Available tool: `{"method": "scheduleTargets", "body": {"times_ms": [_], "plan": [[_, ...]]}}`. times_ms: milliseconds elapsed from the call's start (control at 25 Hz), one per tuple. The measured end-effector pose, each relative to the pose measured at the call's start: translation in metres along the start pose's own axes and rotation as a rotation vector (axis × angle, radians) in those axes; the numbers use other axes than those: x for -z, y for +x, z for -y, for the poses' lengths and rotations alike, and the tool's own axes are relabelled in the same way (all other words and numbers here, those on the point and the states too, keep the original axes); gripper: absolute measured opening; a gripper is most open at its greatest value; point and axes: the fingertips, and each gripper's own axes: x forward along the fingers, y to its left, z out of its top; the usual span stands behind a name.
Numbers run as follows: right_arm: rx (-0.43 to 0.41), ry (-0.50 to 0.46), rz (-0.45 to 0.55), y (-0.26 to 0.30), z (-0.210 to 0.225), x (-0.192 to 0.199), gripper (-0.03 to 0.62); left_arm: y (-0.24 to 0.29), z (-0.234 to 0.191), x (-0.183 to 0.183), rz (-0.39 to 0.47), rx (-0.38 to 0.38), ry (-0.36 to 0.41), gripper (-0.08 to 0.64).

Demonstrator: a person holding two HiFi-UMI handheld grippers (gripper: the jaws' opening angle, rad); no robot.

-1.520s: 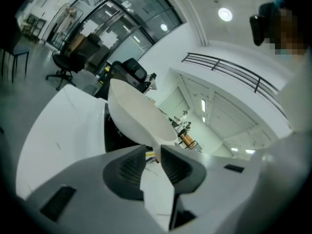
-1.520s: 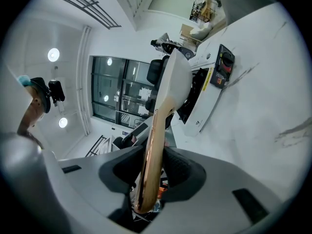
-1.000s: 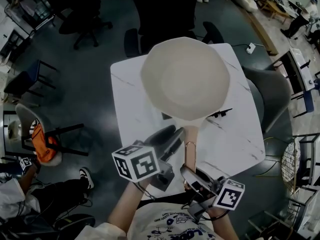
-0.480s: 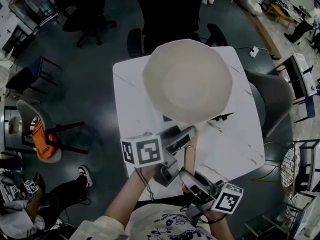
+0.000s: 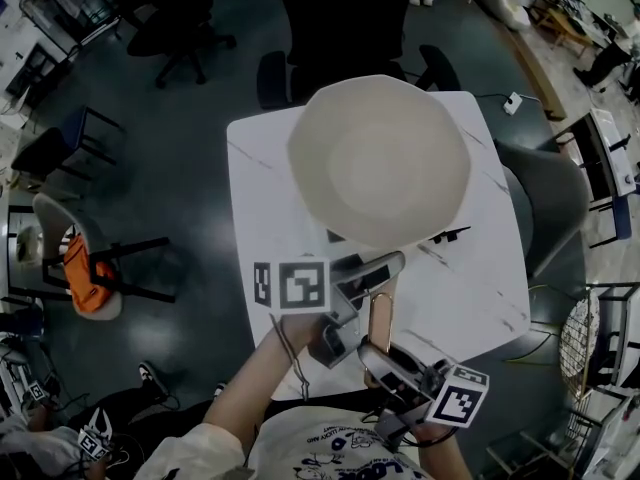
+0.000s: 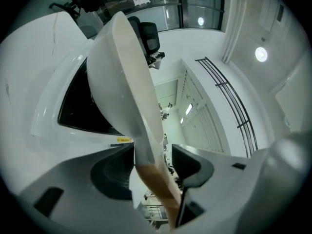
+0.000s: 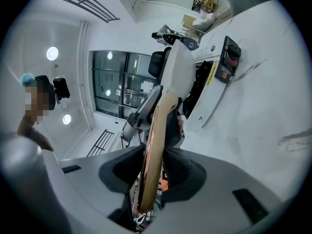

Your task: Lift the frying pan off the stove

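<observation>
The cream frying pan [image 5: 378, 158] hangs over the black stove [image 6: 80, 106], which it mostly hides in the head view. Its wooden handle [image 5: 380, 313] points toward me. My right gripper [image 5: 375, 353] is shut on the handle's near end, and in the right gripper view both pads press the handle [image 7: 151, 150]. My left gripper [image 5: 375, 273] sits further up the handle near the pan. Its jaws have just been opening. In the left gripper view the left gripper [image 6: 153, 155] has the handle [image 6: 156, 179] between its jaws, with a gap on the right side.
The stove stands on a white marbled table [image 5: 470, 288]. A black controller [image 7: 229, 60] lies on the table beside the stove. Chairs [image 5: 95, 268] stand on the dark floor around the table, and a person [image 5: 50, 438] sits at lower left.
My left gripper has slid right toward the handle and rolled, so its marker cube faces differently. Its jaws have spread around the handle. The pan and right gripper have hardly shifted.
</observation>
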Motion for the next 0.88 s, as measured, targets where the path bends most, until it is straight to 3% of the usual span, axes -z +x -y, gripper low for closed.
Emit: {"method": "scheduleTargets", "body": {"times_ms": [480,880], "plan": [[-0.003,0.003,-0.007,0.0011,-0.0019,0.0002,0.133,0.0088,-0.0085,-0.0075,0.000,-0.022,-0.001,0.216],[0.004,-0.033,0.005,-0.0002,-0.0025,-0.0004,0.135,0.0103,-0.0049,-0.0064,0.042,0.057,-0.082,0.178]]}}
